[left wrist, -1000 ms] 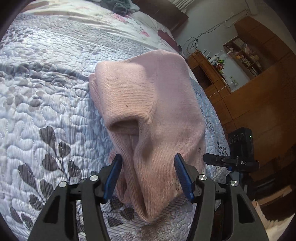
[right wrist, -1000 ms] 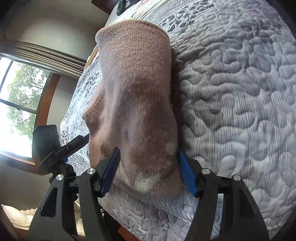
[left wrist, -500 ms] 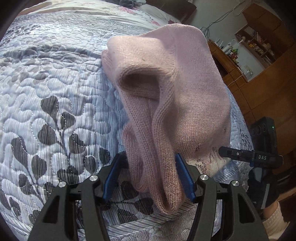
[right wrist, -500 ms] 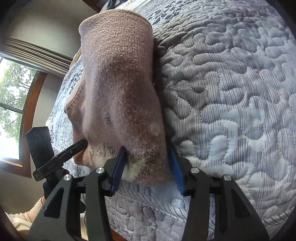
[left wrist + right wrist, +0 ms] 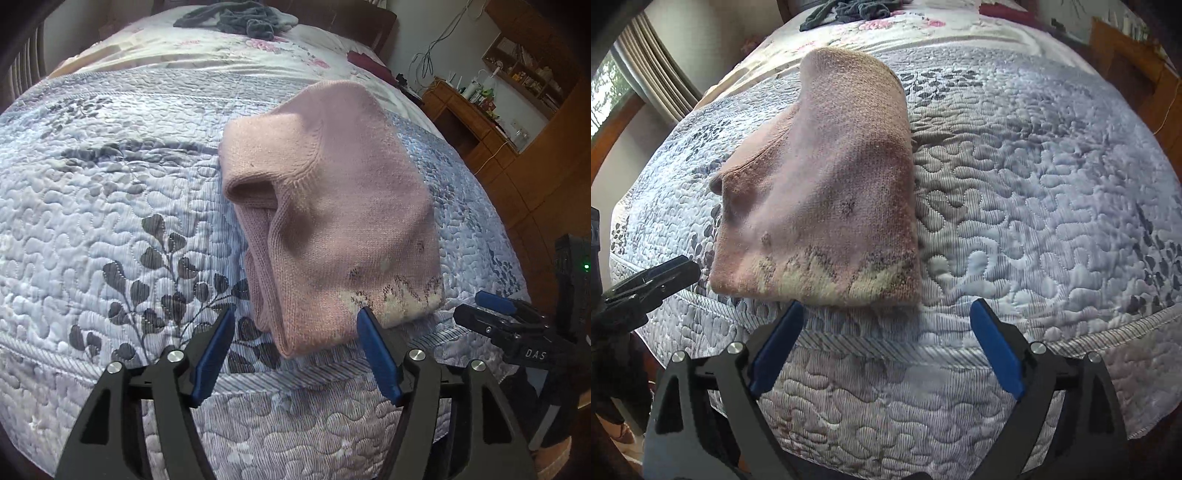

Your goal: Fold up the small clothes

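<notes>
Progress looks far along for this one piece, as we read it. The pink knitted sweater (image 5: 343,206) lies folded into a compact bundle on the quilted bedspread (image 5: 92,192), close to the near edge of the bed, its cream and grey patterned hem turned toward us. Our left gripper (image 5: 295,328) hangs just short of that hem with its blue pads spread wide and nothing between them; our right gripper (image 5: 886,321) is likewise spread and empty, just in front of the bundle's near right corner. So we judge the fold itself done and the garment let go. The left side of the bundle gapes a little, with a loose layer bulging, so a tidying press may be wanted. A heap of dark grey clothing (image 5: 236,18) waits at the far end of the bed, probably what is left to fold.
</notes>
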{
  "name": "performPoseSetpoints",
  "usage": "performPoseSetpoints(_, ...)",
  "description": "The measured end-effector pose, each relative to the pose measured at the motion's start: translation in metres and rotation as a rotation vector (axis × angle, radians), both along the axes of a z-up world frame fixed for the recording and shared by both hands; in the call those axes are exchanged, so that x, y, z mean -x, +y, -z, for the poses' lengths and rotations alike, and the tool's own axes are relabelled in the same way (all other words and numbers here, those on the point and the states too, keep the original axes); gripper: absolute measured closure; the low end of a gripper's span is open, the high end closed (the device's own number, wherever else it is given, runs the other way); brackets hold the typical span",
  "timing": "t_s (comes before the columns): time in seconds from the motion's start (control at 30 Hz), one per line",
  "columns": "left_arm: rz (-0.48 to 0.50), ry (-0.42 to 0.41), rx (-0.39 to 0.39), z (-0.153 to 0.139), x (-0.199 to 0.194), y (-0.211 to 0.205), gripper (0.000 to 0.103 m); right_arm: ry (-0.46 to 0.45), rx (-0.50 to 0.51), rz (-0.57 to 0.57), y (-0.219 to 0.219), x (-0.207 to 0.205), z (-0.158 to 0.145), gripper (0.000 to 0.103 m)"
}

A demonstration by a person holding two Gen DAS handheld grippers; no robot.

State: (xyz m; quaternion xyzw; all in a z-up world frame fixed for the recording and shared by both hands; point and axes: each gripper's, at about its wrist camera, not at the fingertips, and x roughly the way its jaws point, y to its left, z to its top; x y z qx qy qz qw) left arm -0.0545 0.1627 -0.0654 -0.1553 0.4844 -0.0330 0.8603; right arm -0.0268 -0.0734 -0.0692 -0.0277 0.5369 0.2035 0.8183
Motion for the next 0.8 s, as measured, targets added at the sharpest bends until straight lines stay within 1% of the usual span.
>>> performPoseSetpoints(0.07, -0.015, 0.002, -0.027, -0.010, 0.007, 0.000, 0.030, -0.024, 0.005, 0.001, -0.002, 0.008, -0.009, 0.011)
performPoseSetpoints(0.17, -0.029, -0.005, -0.032, -0.022, 0.020, 0.001, 0.028, -0.053, 0.026, 0.006, 0.000, 0.019, -0.026, 0.008)
performPoseSetpoints(0.27, -0.037, -0.013, -0.078, -0.031, 0.033, -0.005, 0.028, -0.101, 0.047, -0.007, 0.005, 0.033, -0.043, 0.008)
performPoseSetpoints(0.4, -0.040, -0.022, -0.090, -0.043, 0.046, -0.011, 0.027, -0.153, 0.067, -0.010, 0.006, 0.049, -0.063, 0.006)
performPoseSetpoints(0.6, -0.032, -0.039, -0.133, -0.057, 0.062, -0.022, 0.026, -0.177, 0.063, 0.003, 0.003, 0.065, -0.080, 0.004)
performPoseSetpoints(0.8, -0.036, -0.053, -0.161, -0.066, 0.069, -0.030, 0.026, -0.168, 0.072, 0.018, -0.001, 0.070, -0.082, 0.003)
